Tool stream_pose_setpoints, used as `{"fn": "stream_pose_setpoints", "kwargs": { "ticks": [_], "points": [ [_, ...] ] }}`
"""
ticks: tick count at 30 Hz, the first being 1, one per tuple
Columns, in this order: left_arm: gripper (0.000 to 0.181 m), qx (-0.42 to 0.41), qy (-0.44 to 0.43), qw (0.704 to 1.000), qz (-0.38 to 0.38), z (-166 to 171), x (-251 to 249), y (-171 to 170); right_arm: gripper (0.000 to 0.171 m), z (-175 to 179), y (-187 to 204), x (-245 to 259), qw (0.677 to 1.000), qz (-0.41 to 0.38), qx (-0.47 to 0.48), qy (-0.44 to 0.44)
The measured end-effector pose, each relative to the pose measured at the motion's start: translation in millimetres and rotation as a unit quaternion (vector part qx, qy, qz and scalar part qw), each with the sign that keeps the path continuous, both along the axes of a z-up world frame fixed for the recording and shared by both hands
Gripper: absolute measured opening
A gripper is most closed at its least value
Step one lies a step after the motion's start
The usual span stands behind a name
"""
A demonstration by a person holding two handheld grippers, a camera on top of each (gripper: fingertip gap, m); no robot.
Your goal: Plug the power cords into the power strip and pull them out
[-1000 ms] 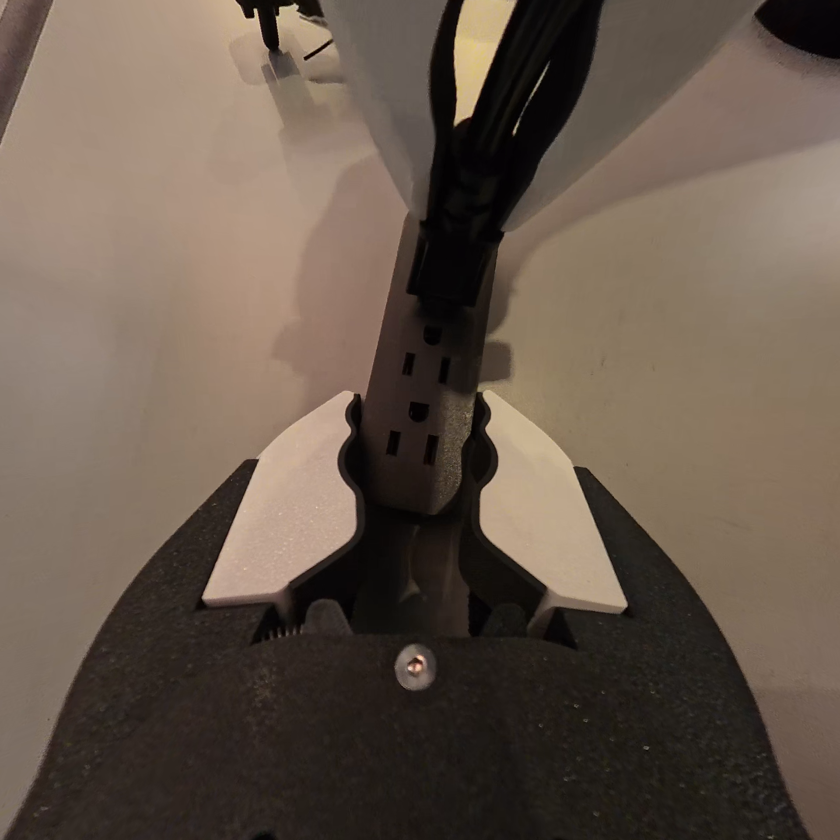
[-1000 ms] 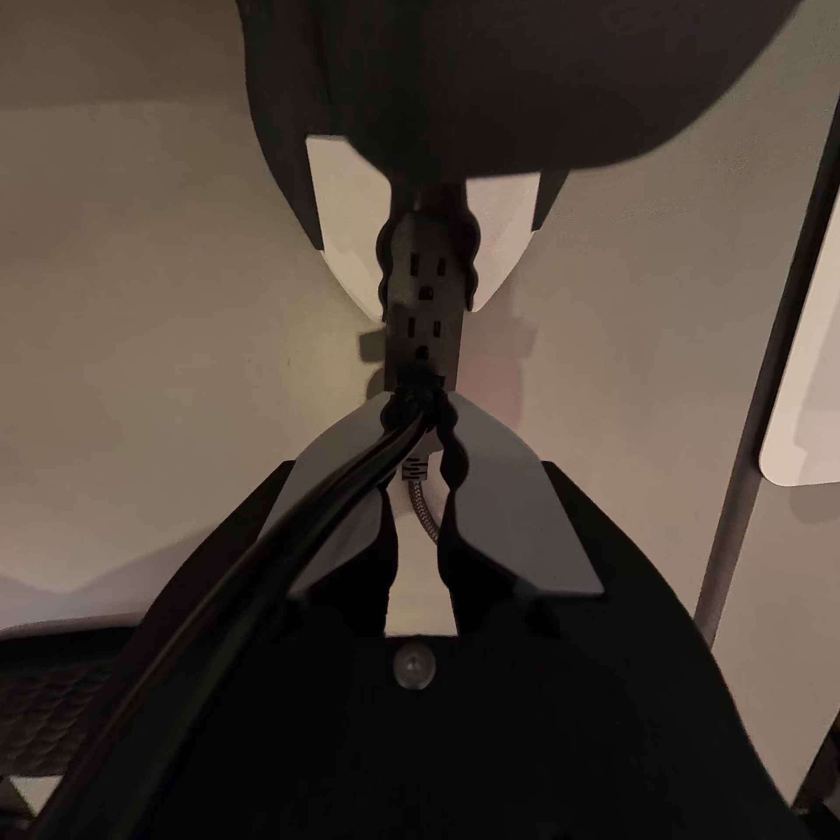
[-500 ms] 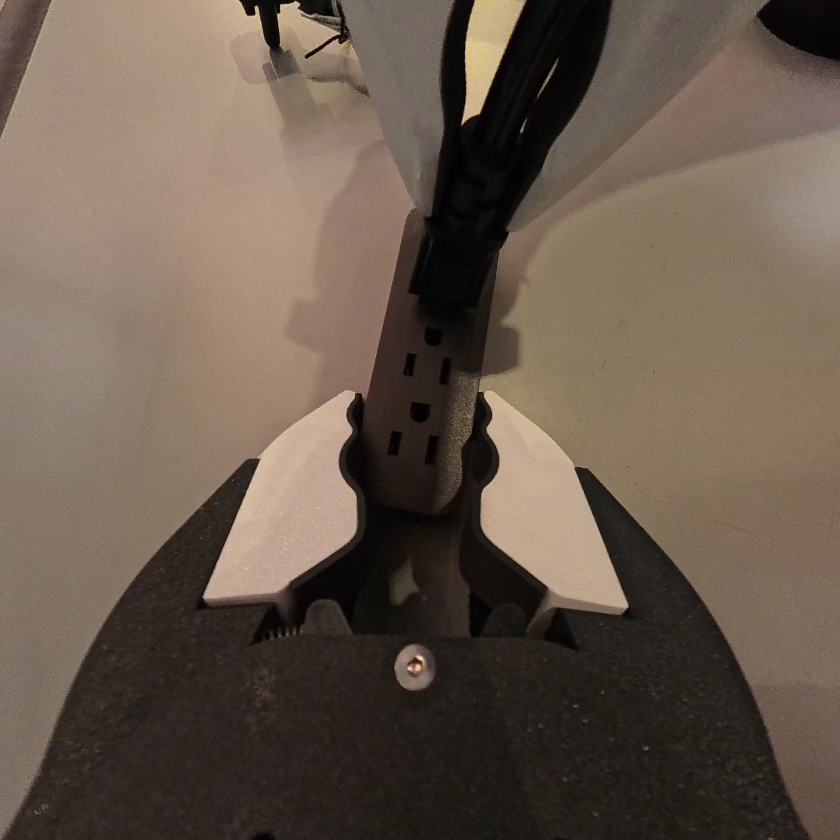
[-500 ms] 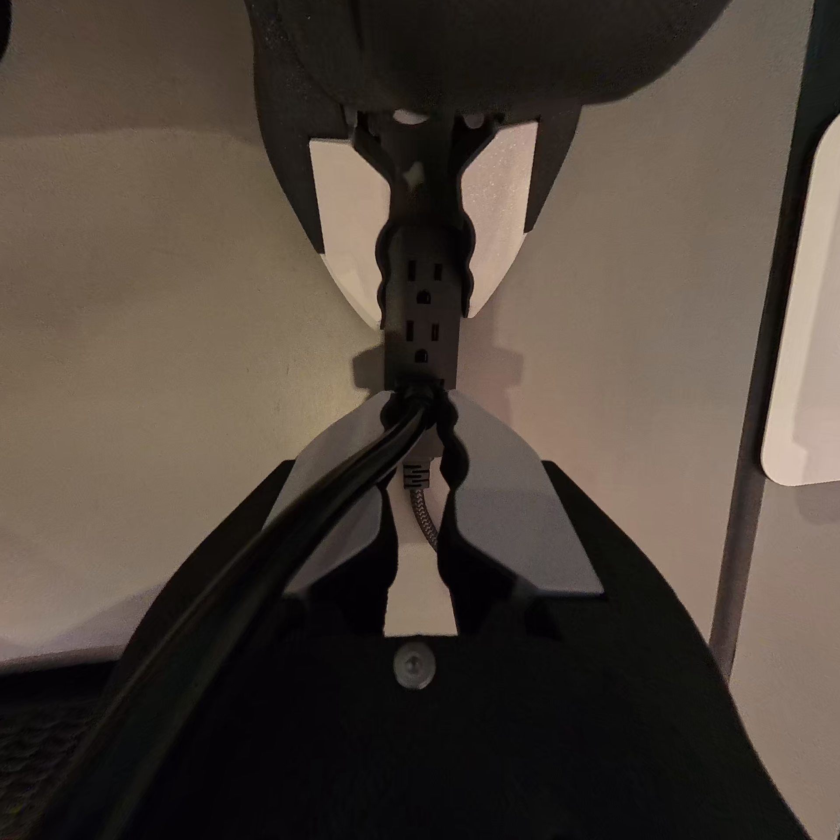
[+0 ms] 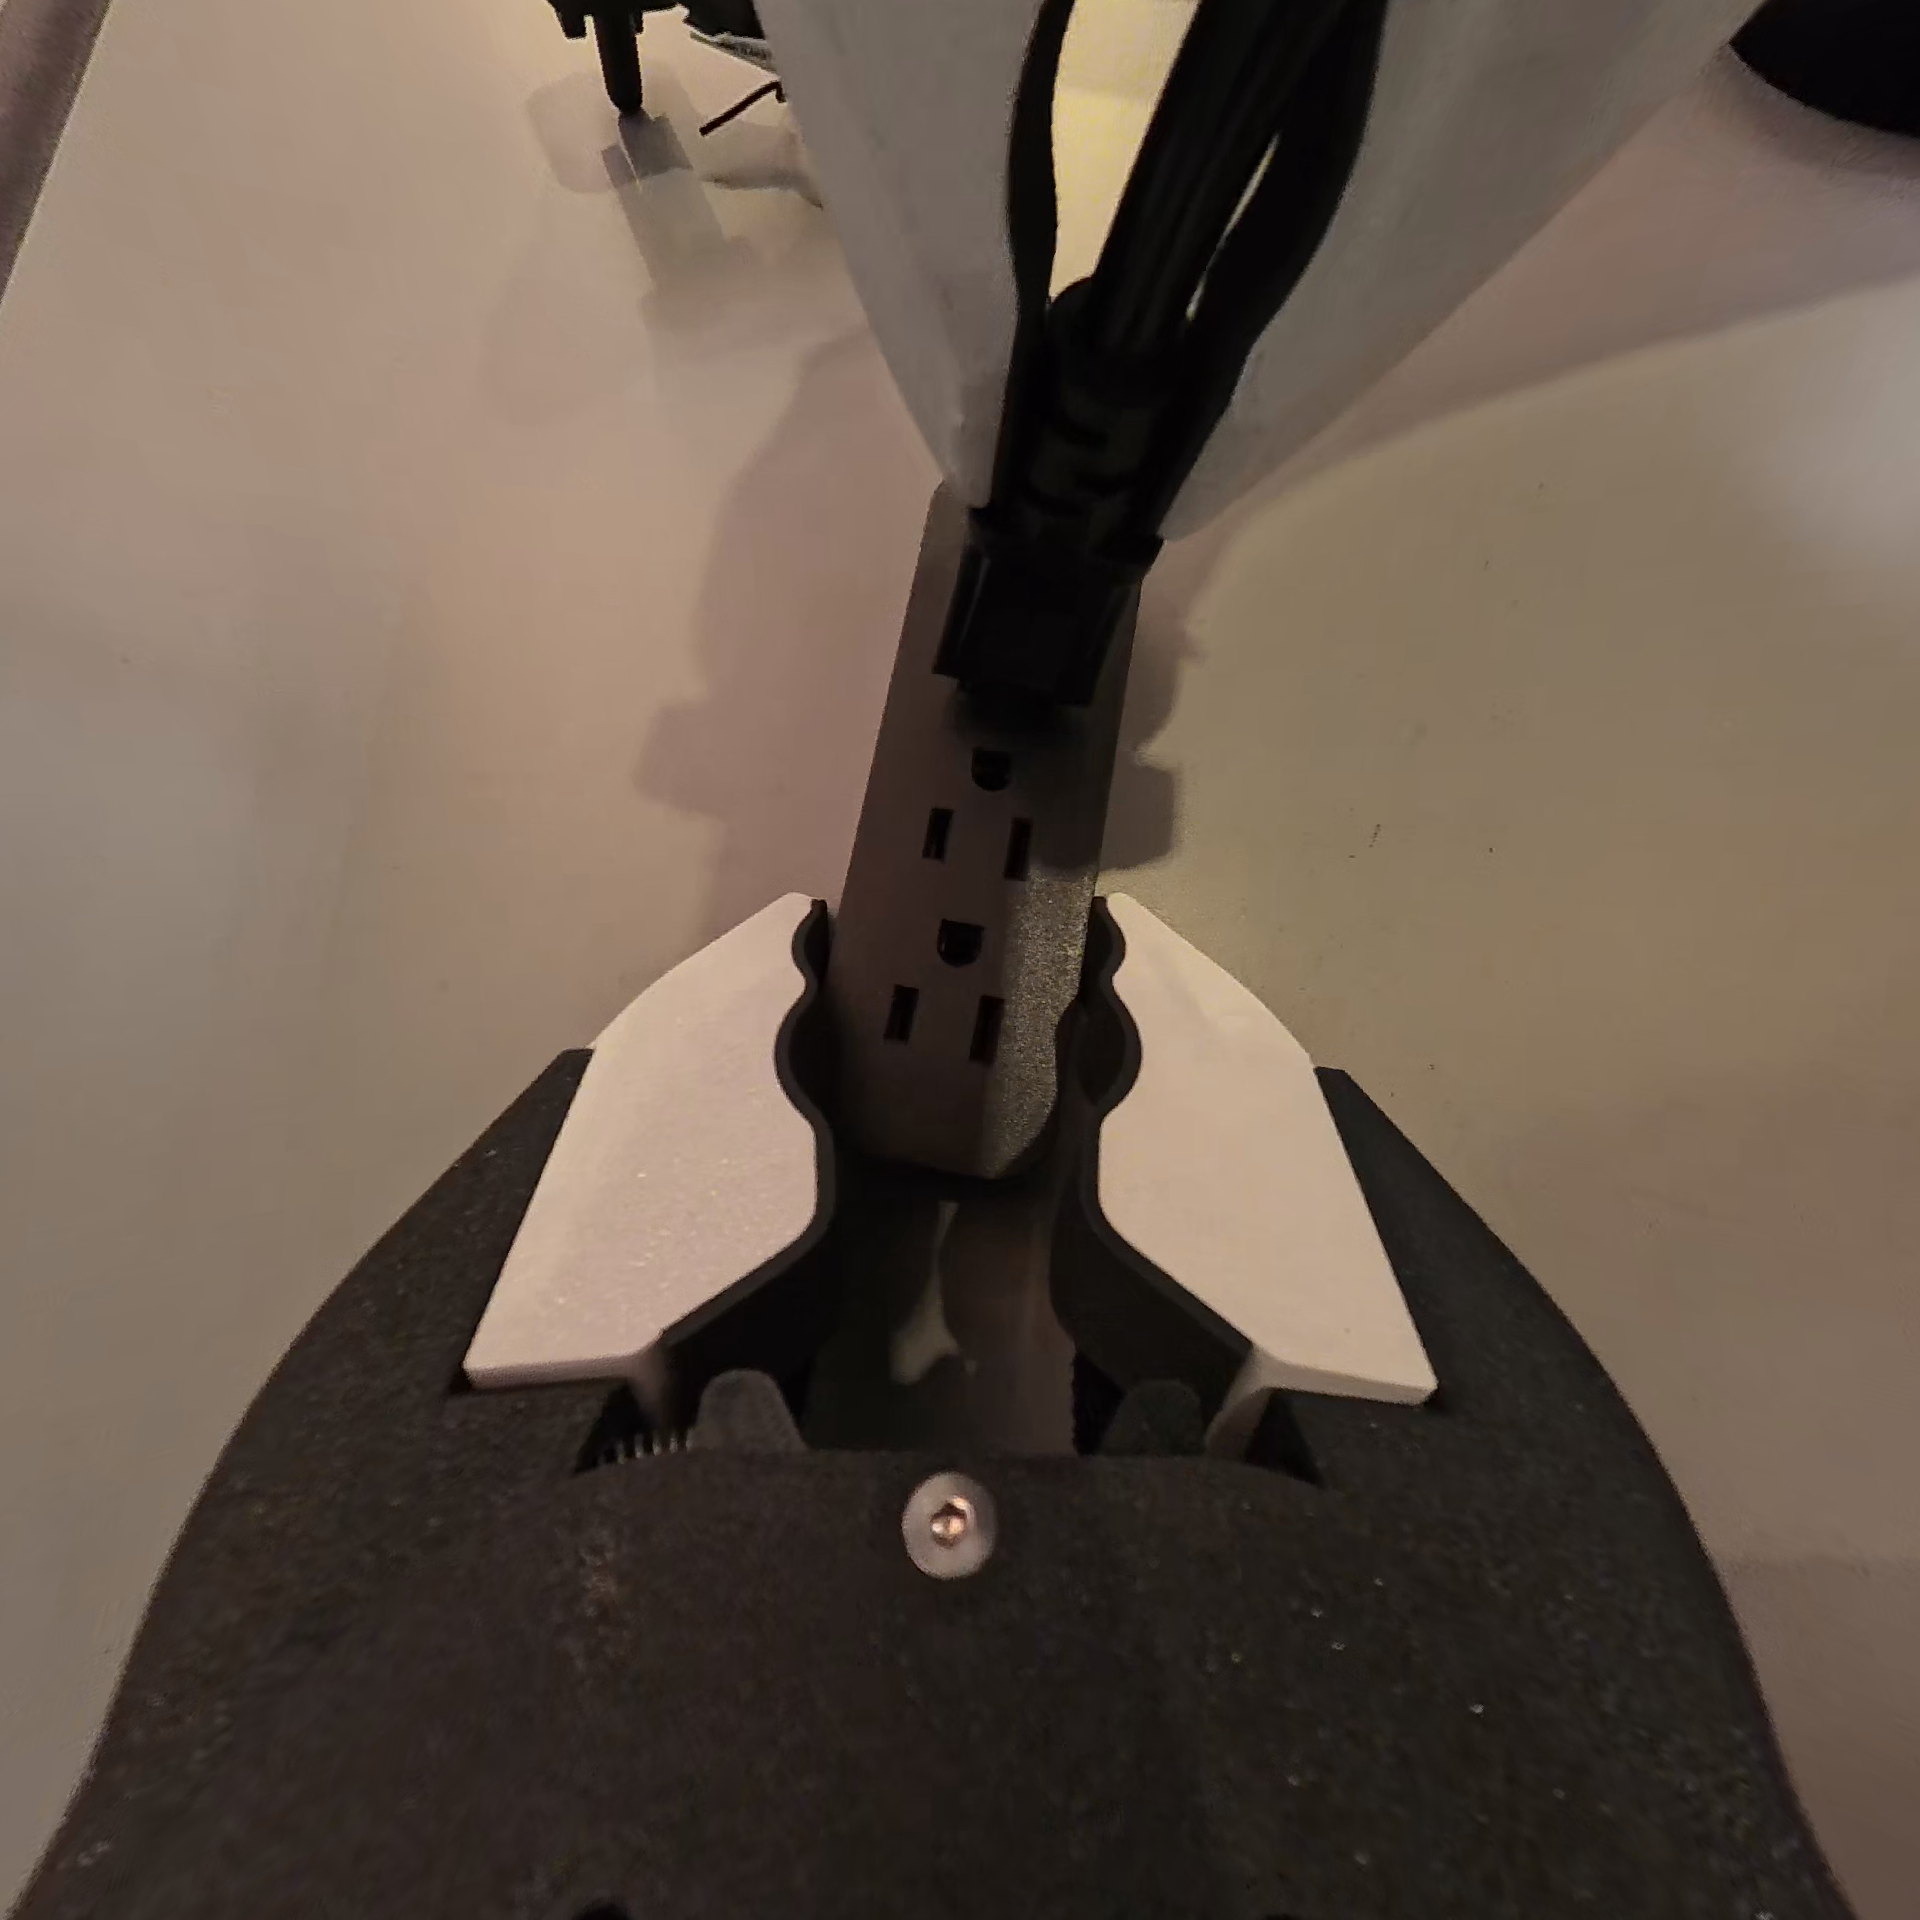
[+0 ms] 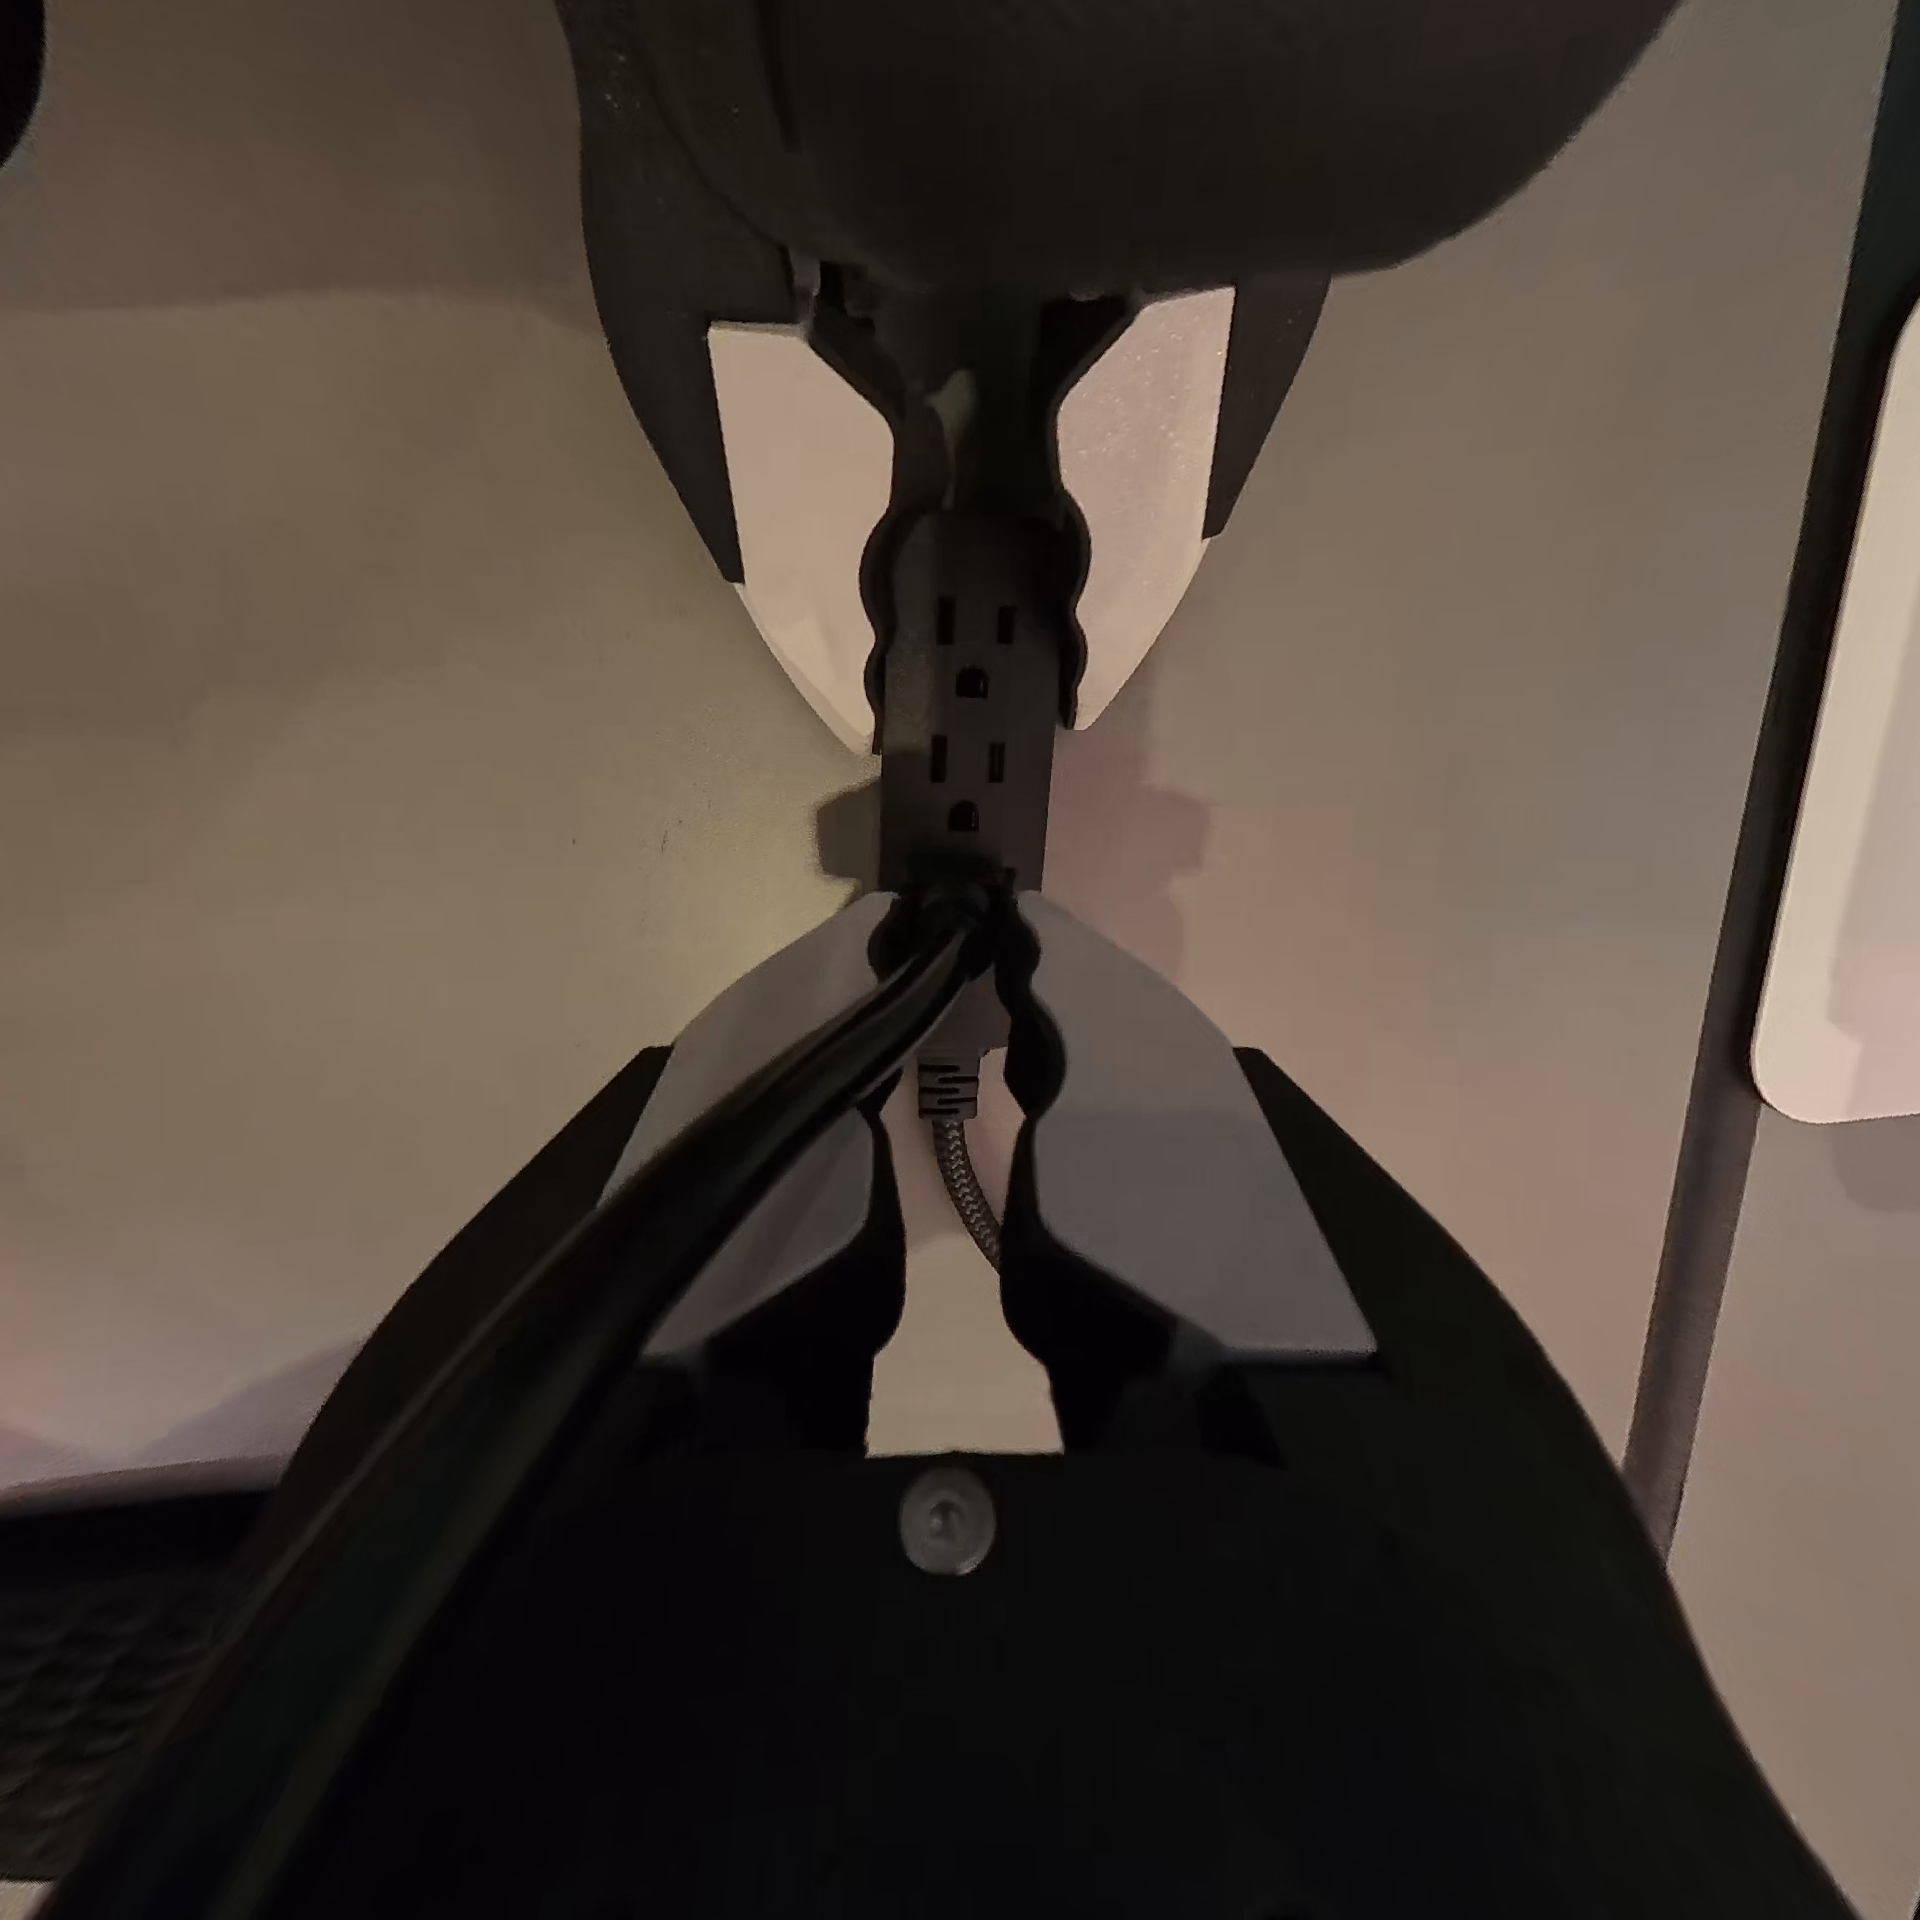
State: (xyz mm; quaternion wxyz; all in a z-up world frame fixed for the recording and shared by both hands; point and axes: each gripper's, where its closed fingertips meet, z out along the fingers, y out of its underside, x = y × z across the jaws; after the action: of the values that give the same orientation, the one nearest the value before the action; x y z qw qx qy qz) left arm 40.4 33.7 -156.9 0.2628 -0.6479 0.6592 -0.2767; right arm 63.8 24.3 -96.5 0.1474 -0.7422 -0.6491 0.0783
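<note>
honestly barely anything's changed in the last second; left tongs (image 5: 956,1023) still clamp the power strip (image 5: 971,914) above the desk (image 5: 312,623); right tongs (image 6: 951,940) stay pinched on the plug (image 5: 1029,634), so it's probably seated.

A pale, smooth worktop (image 5: 364,623) carries a grey power strip (image 5: 971,935) lying flat, well in from the edges. Toward the far edge in the left wrist view stands a small dark object (image 5: 620,62), too cropped to identify.
</note>
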Motion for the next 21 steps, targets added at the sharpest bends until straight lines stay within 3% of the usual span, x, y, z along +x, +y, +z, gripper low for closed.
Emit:
{"fn": "stream_pose_setpoints", "kwargs": {
  "ticks": [14, 21],
  "points": [
    [0.046, -0.01, -0.001, 1.0, 0.0, 0.7, 0.8, -0.3, 0.018, 3.6, 2.9, -0.9, 1.0, -0.017, -0.004, 0.005],
    [0.046, -0.011, 0.0, 1.0, 0.0, 0.8, 1.6, -0.8, 0.026, 5.6, 6.4, 2.6, 1.0, -0.012, 0.018, 0.005]
  ]
}}
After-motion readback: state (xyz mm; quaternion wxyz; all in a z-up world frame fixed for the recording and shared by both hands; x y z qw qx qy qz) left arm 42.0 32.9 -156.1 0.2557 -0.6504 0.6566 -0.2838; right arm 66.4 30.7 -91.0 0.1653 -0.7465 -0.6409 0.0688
